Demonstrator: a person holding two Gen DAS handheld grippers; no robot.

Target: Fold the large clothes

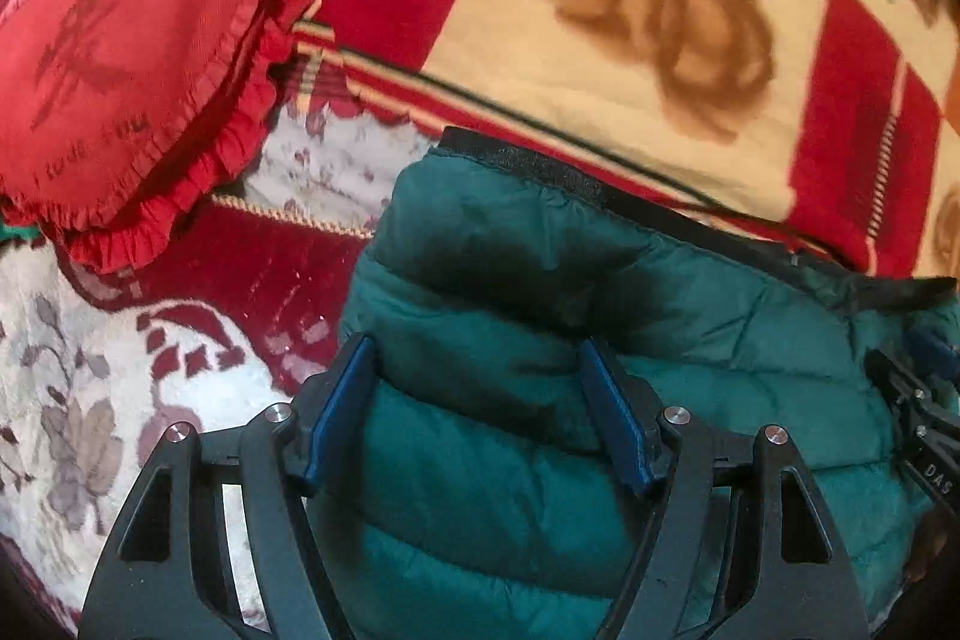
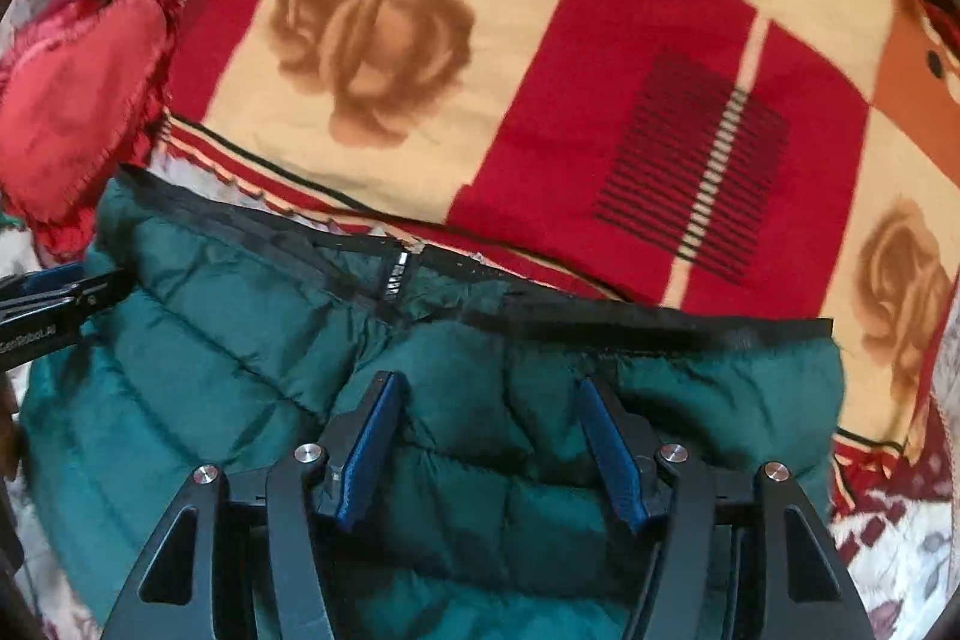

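Left hand-held gripper (image 1: pixel 477 406): spread wide, blue pads apart, low centre of the left wrist view, poised over the quilted fabric with nothing pinched between its fingers.
Right hand-held gripper (image 2: pixel 489 436): likewise spread wide, low centre of the right wrist view, fingers over the padded panels, gripping nothing; whether the pads touch the cloth cannot be told.
Green puffer jacket (image 1: pixel 540 292): fills the lower half of both views, lying flat on the bedding, its black-trimmed edge (image 2: pixel 600 322) running across the middle of the frame; a zipper pull (image 2: pixel 396 274) sits on that edge, centre left in the right wrist view.
Each gripper in the other's view: right one at the right edge, left one at the left edge.
Patchwork blanket (image 2: pixel 540 40): upper frame, beyond the jacket, red, cream and orange squares with brown roses and the word "love".
Red heart cushion (image 1: pixel 132 58): upper left, frilled rim, just beside the jacket's corner.
Floral bed cover (image 1: pixel 78 400): lower left, white with maroon flowers, under the jacket.
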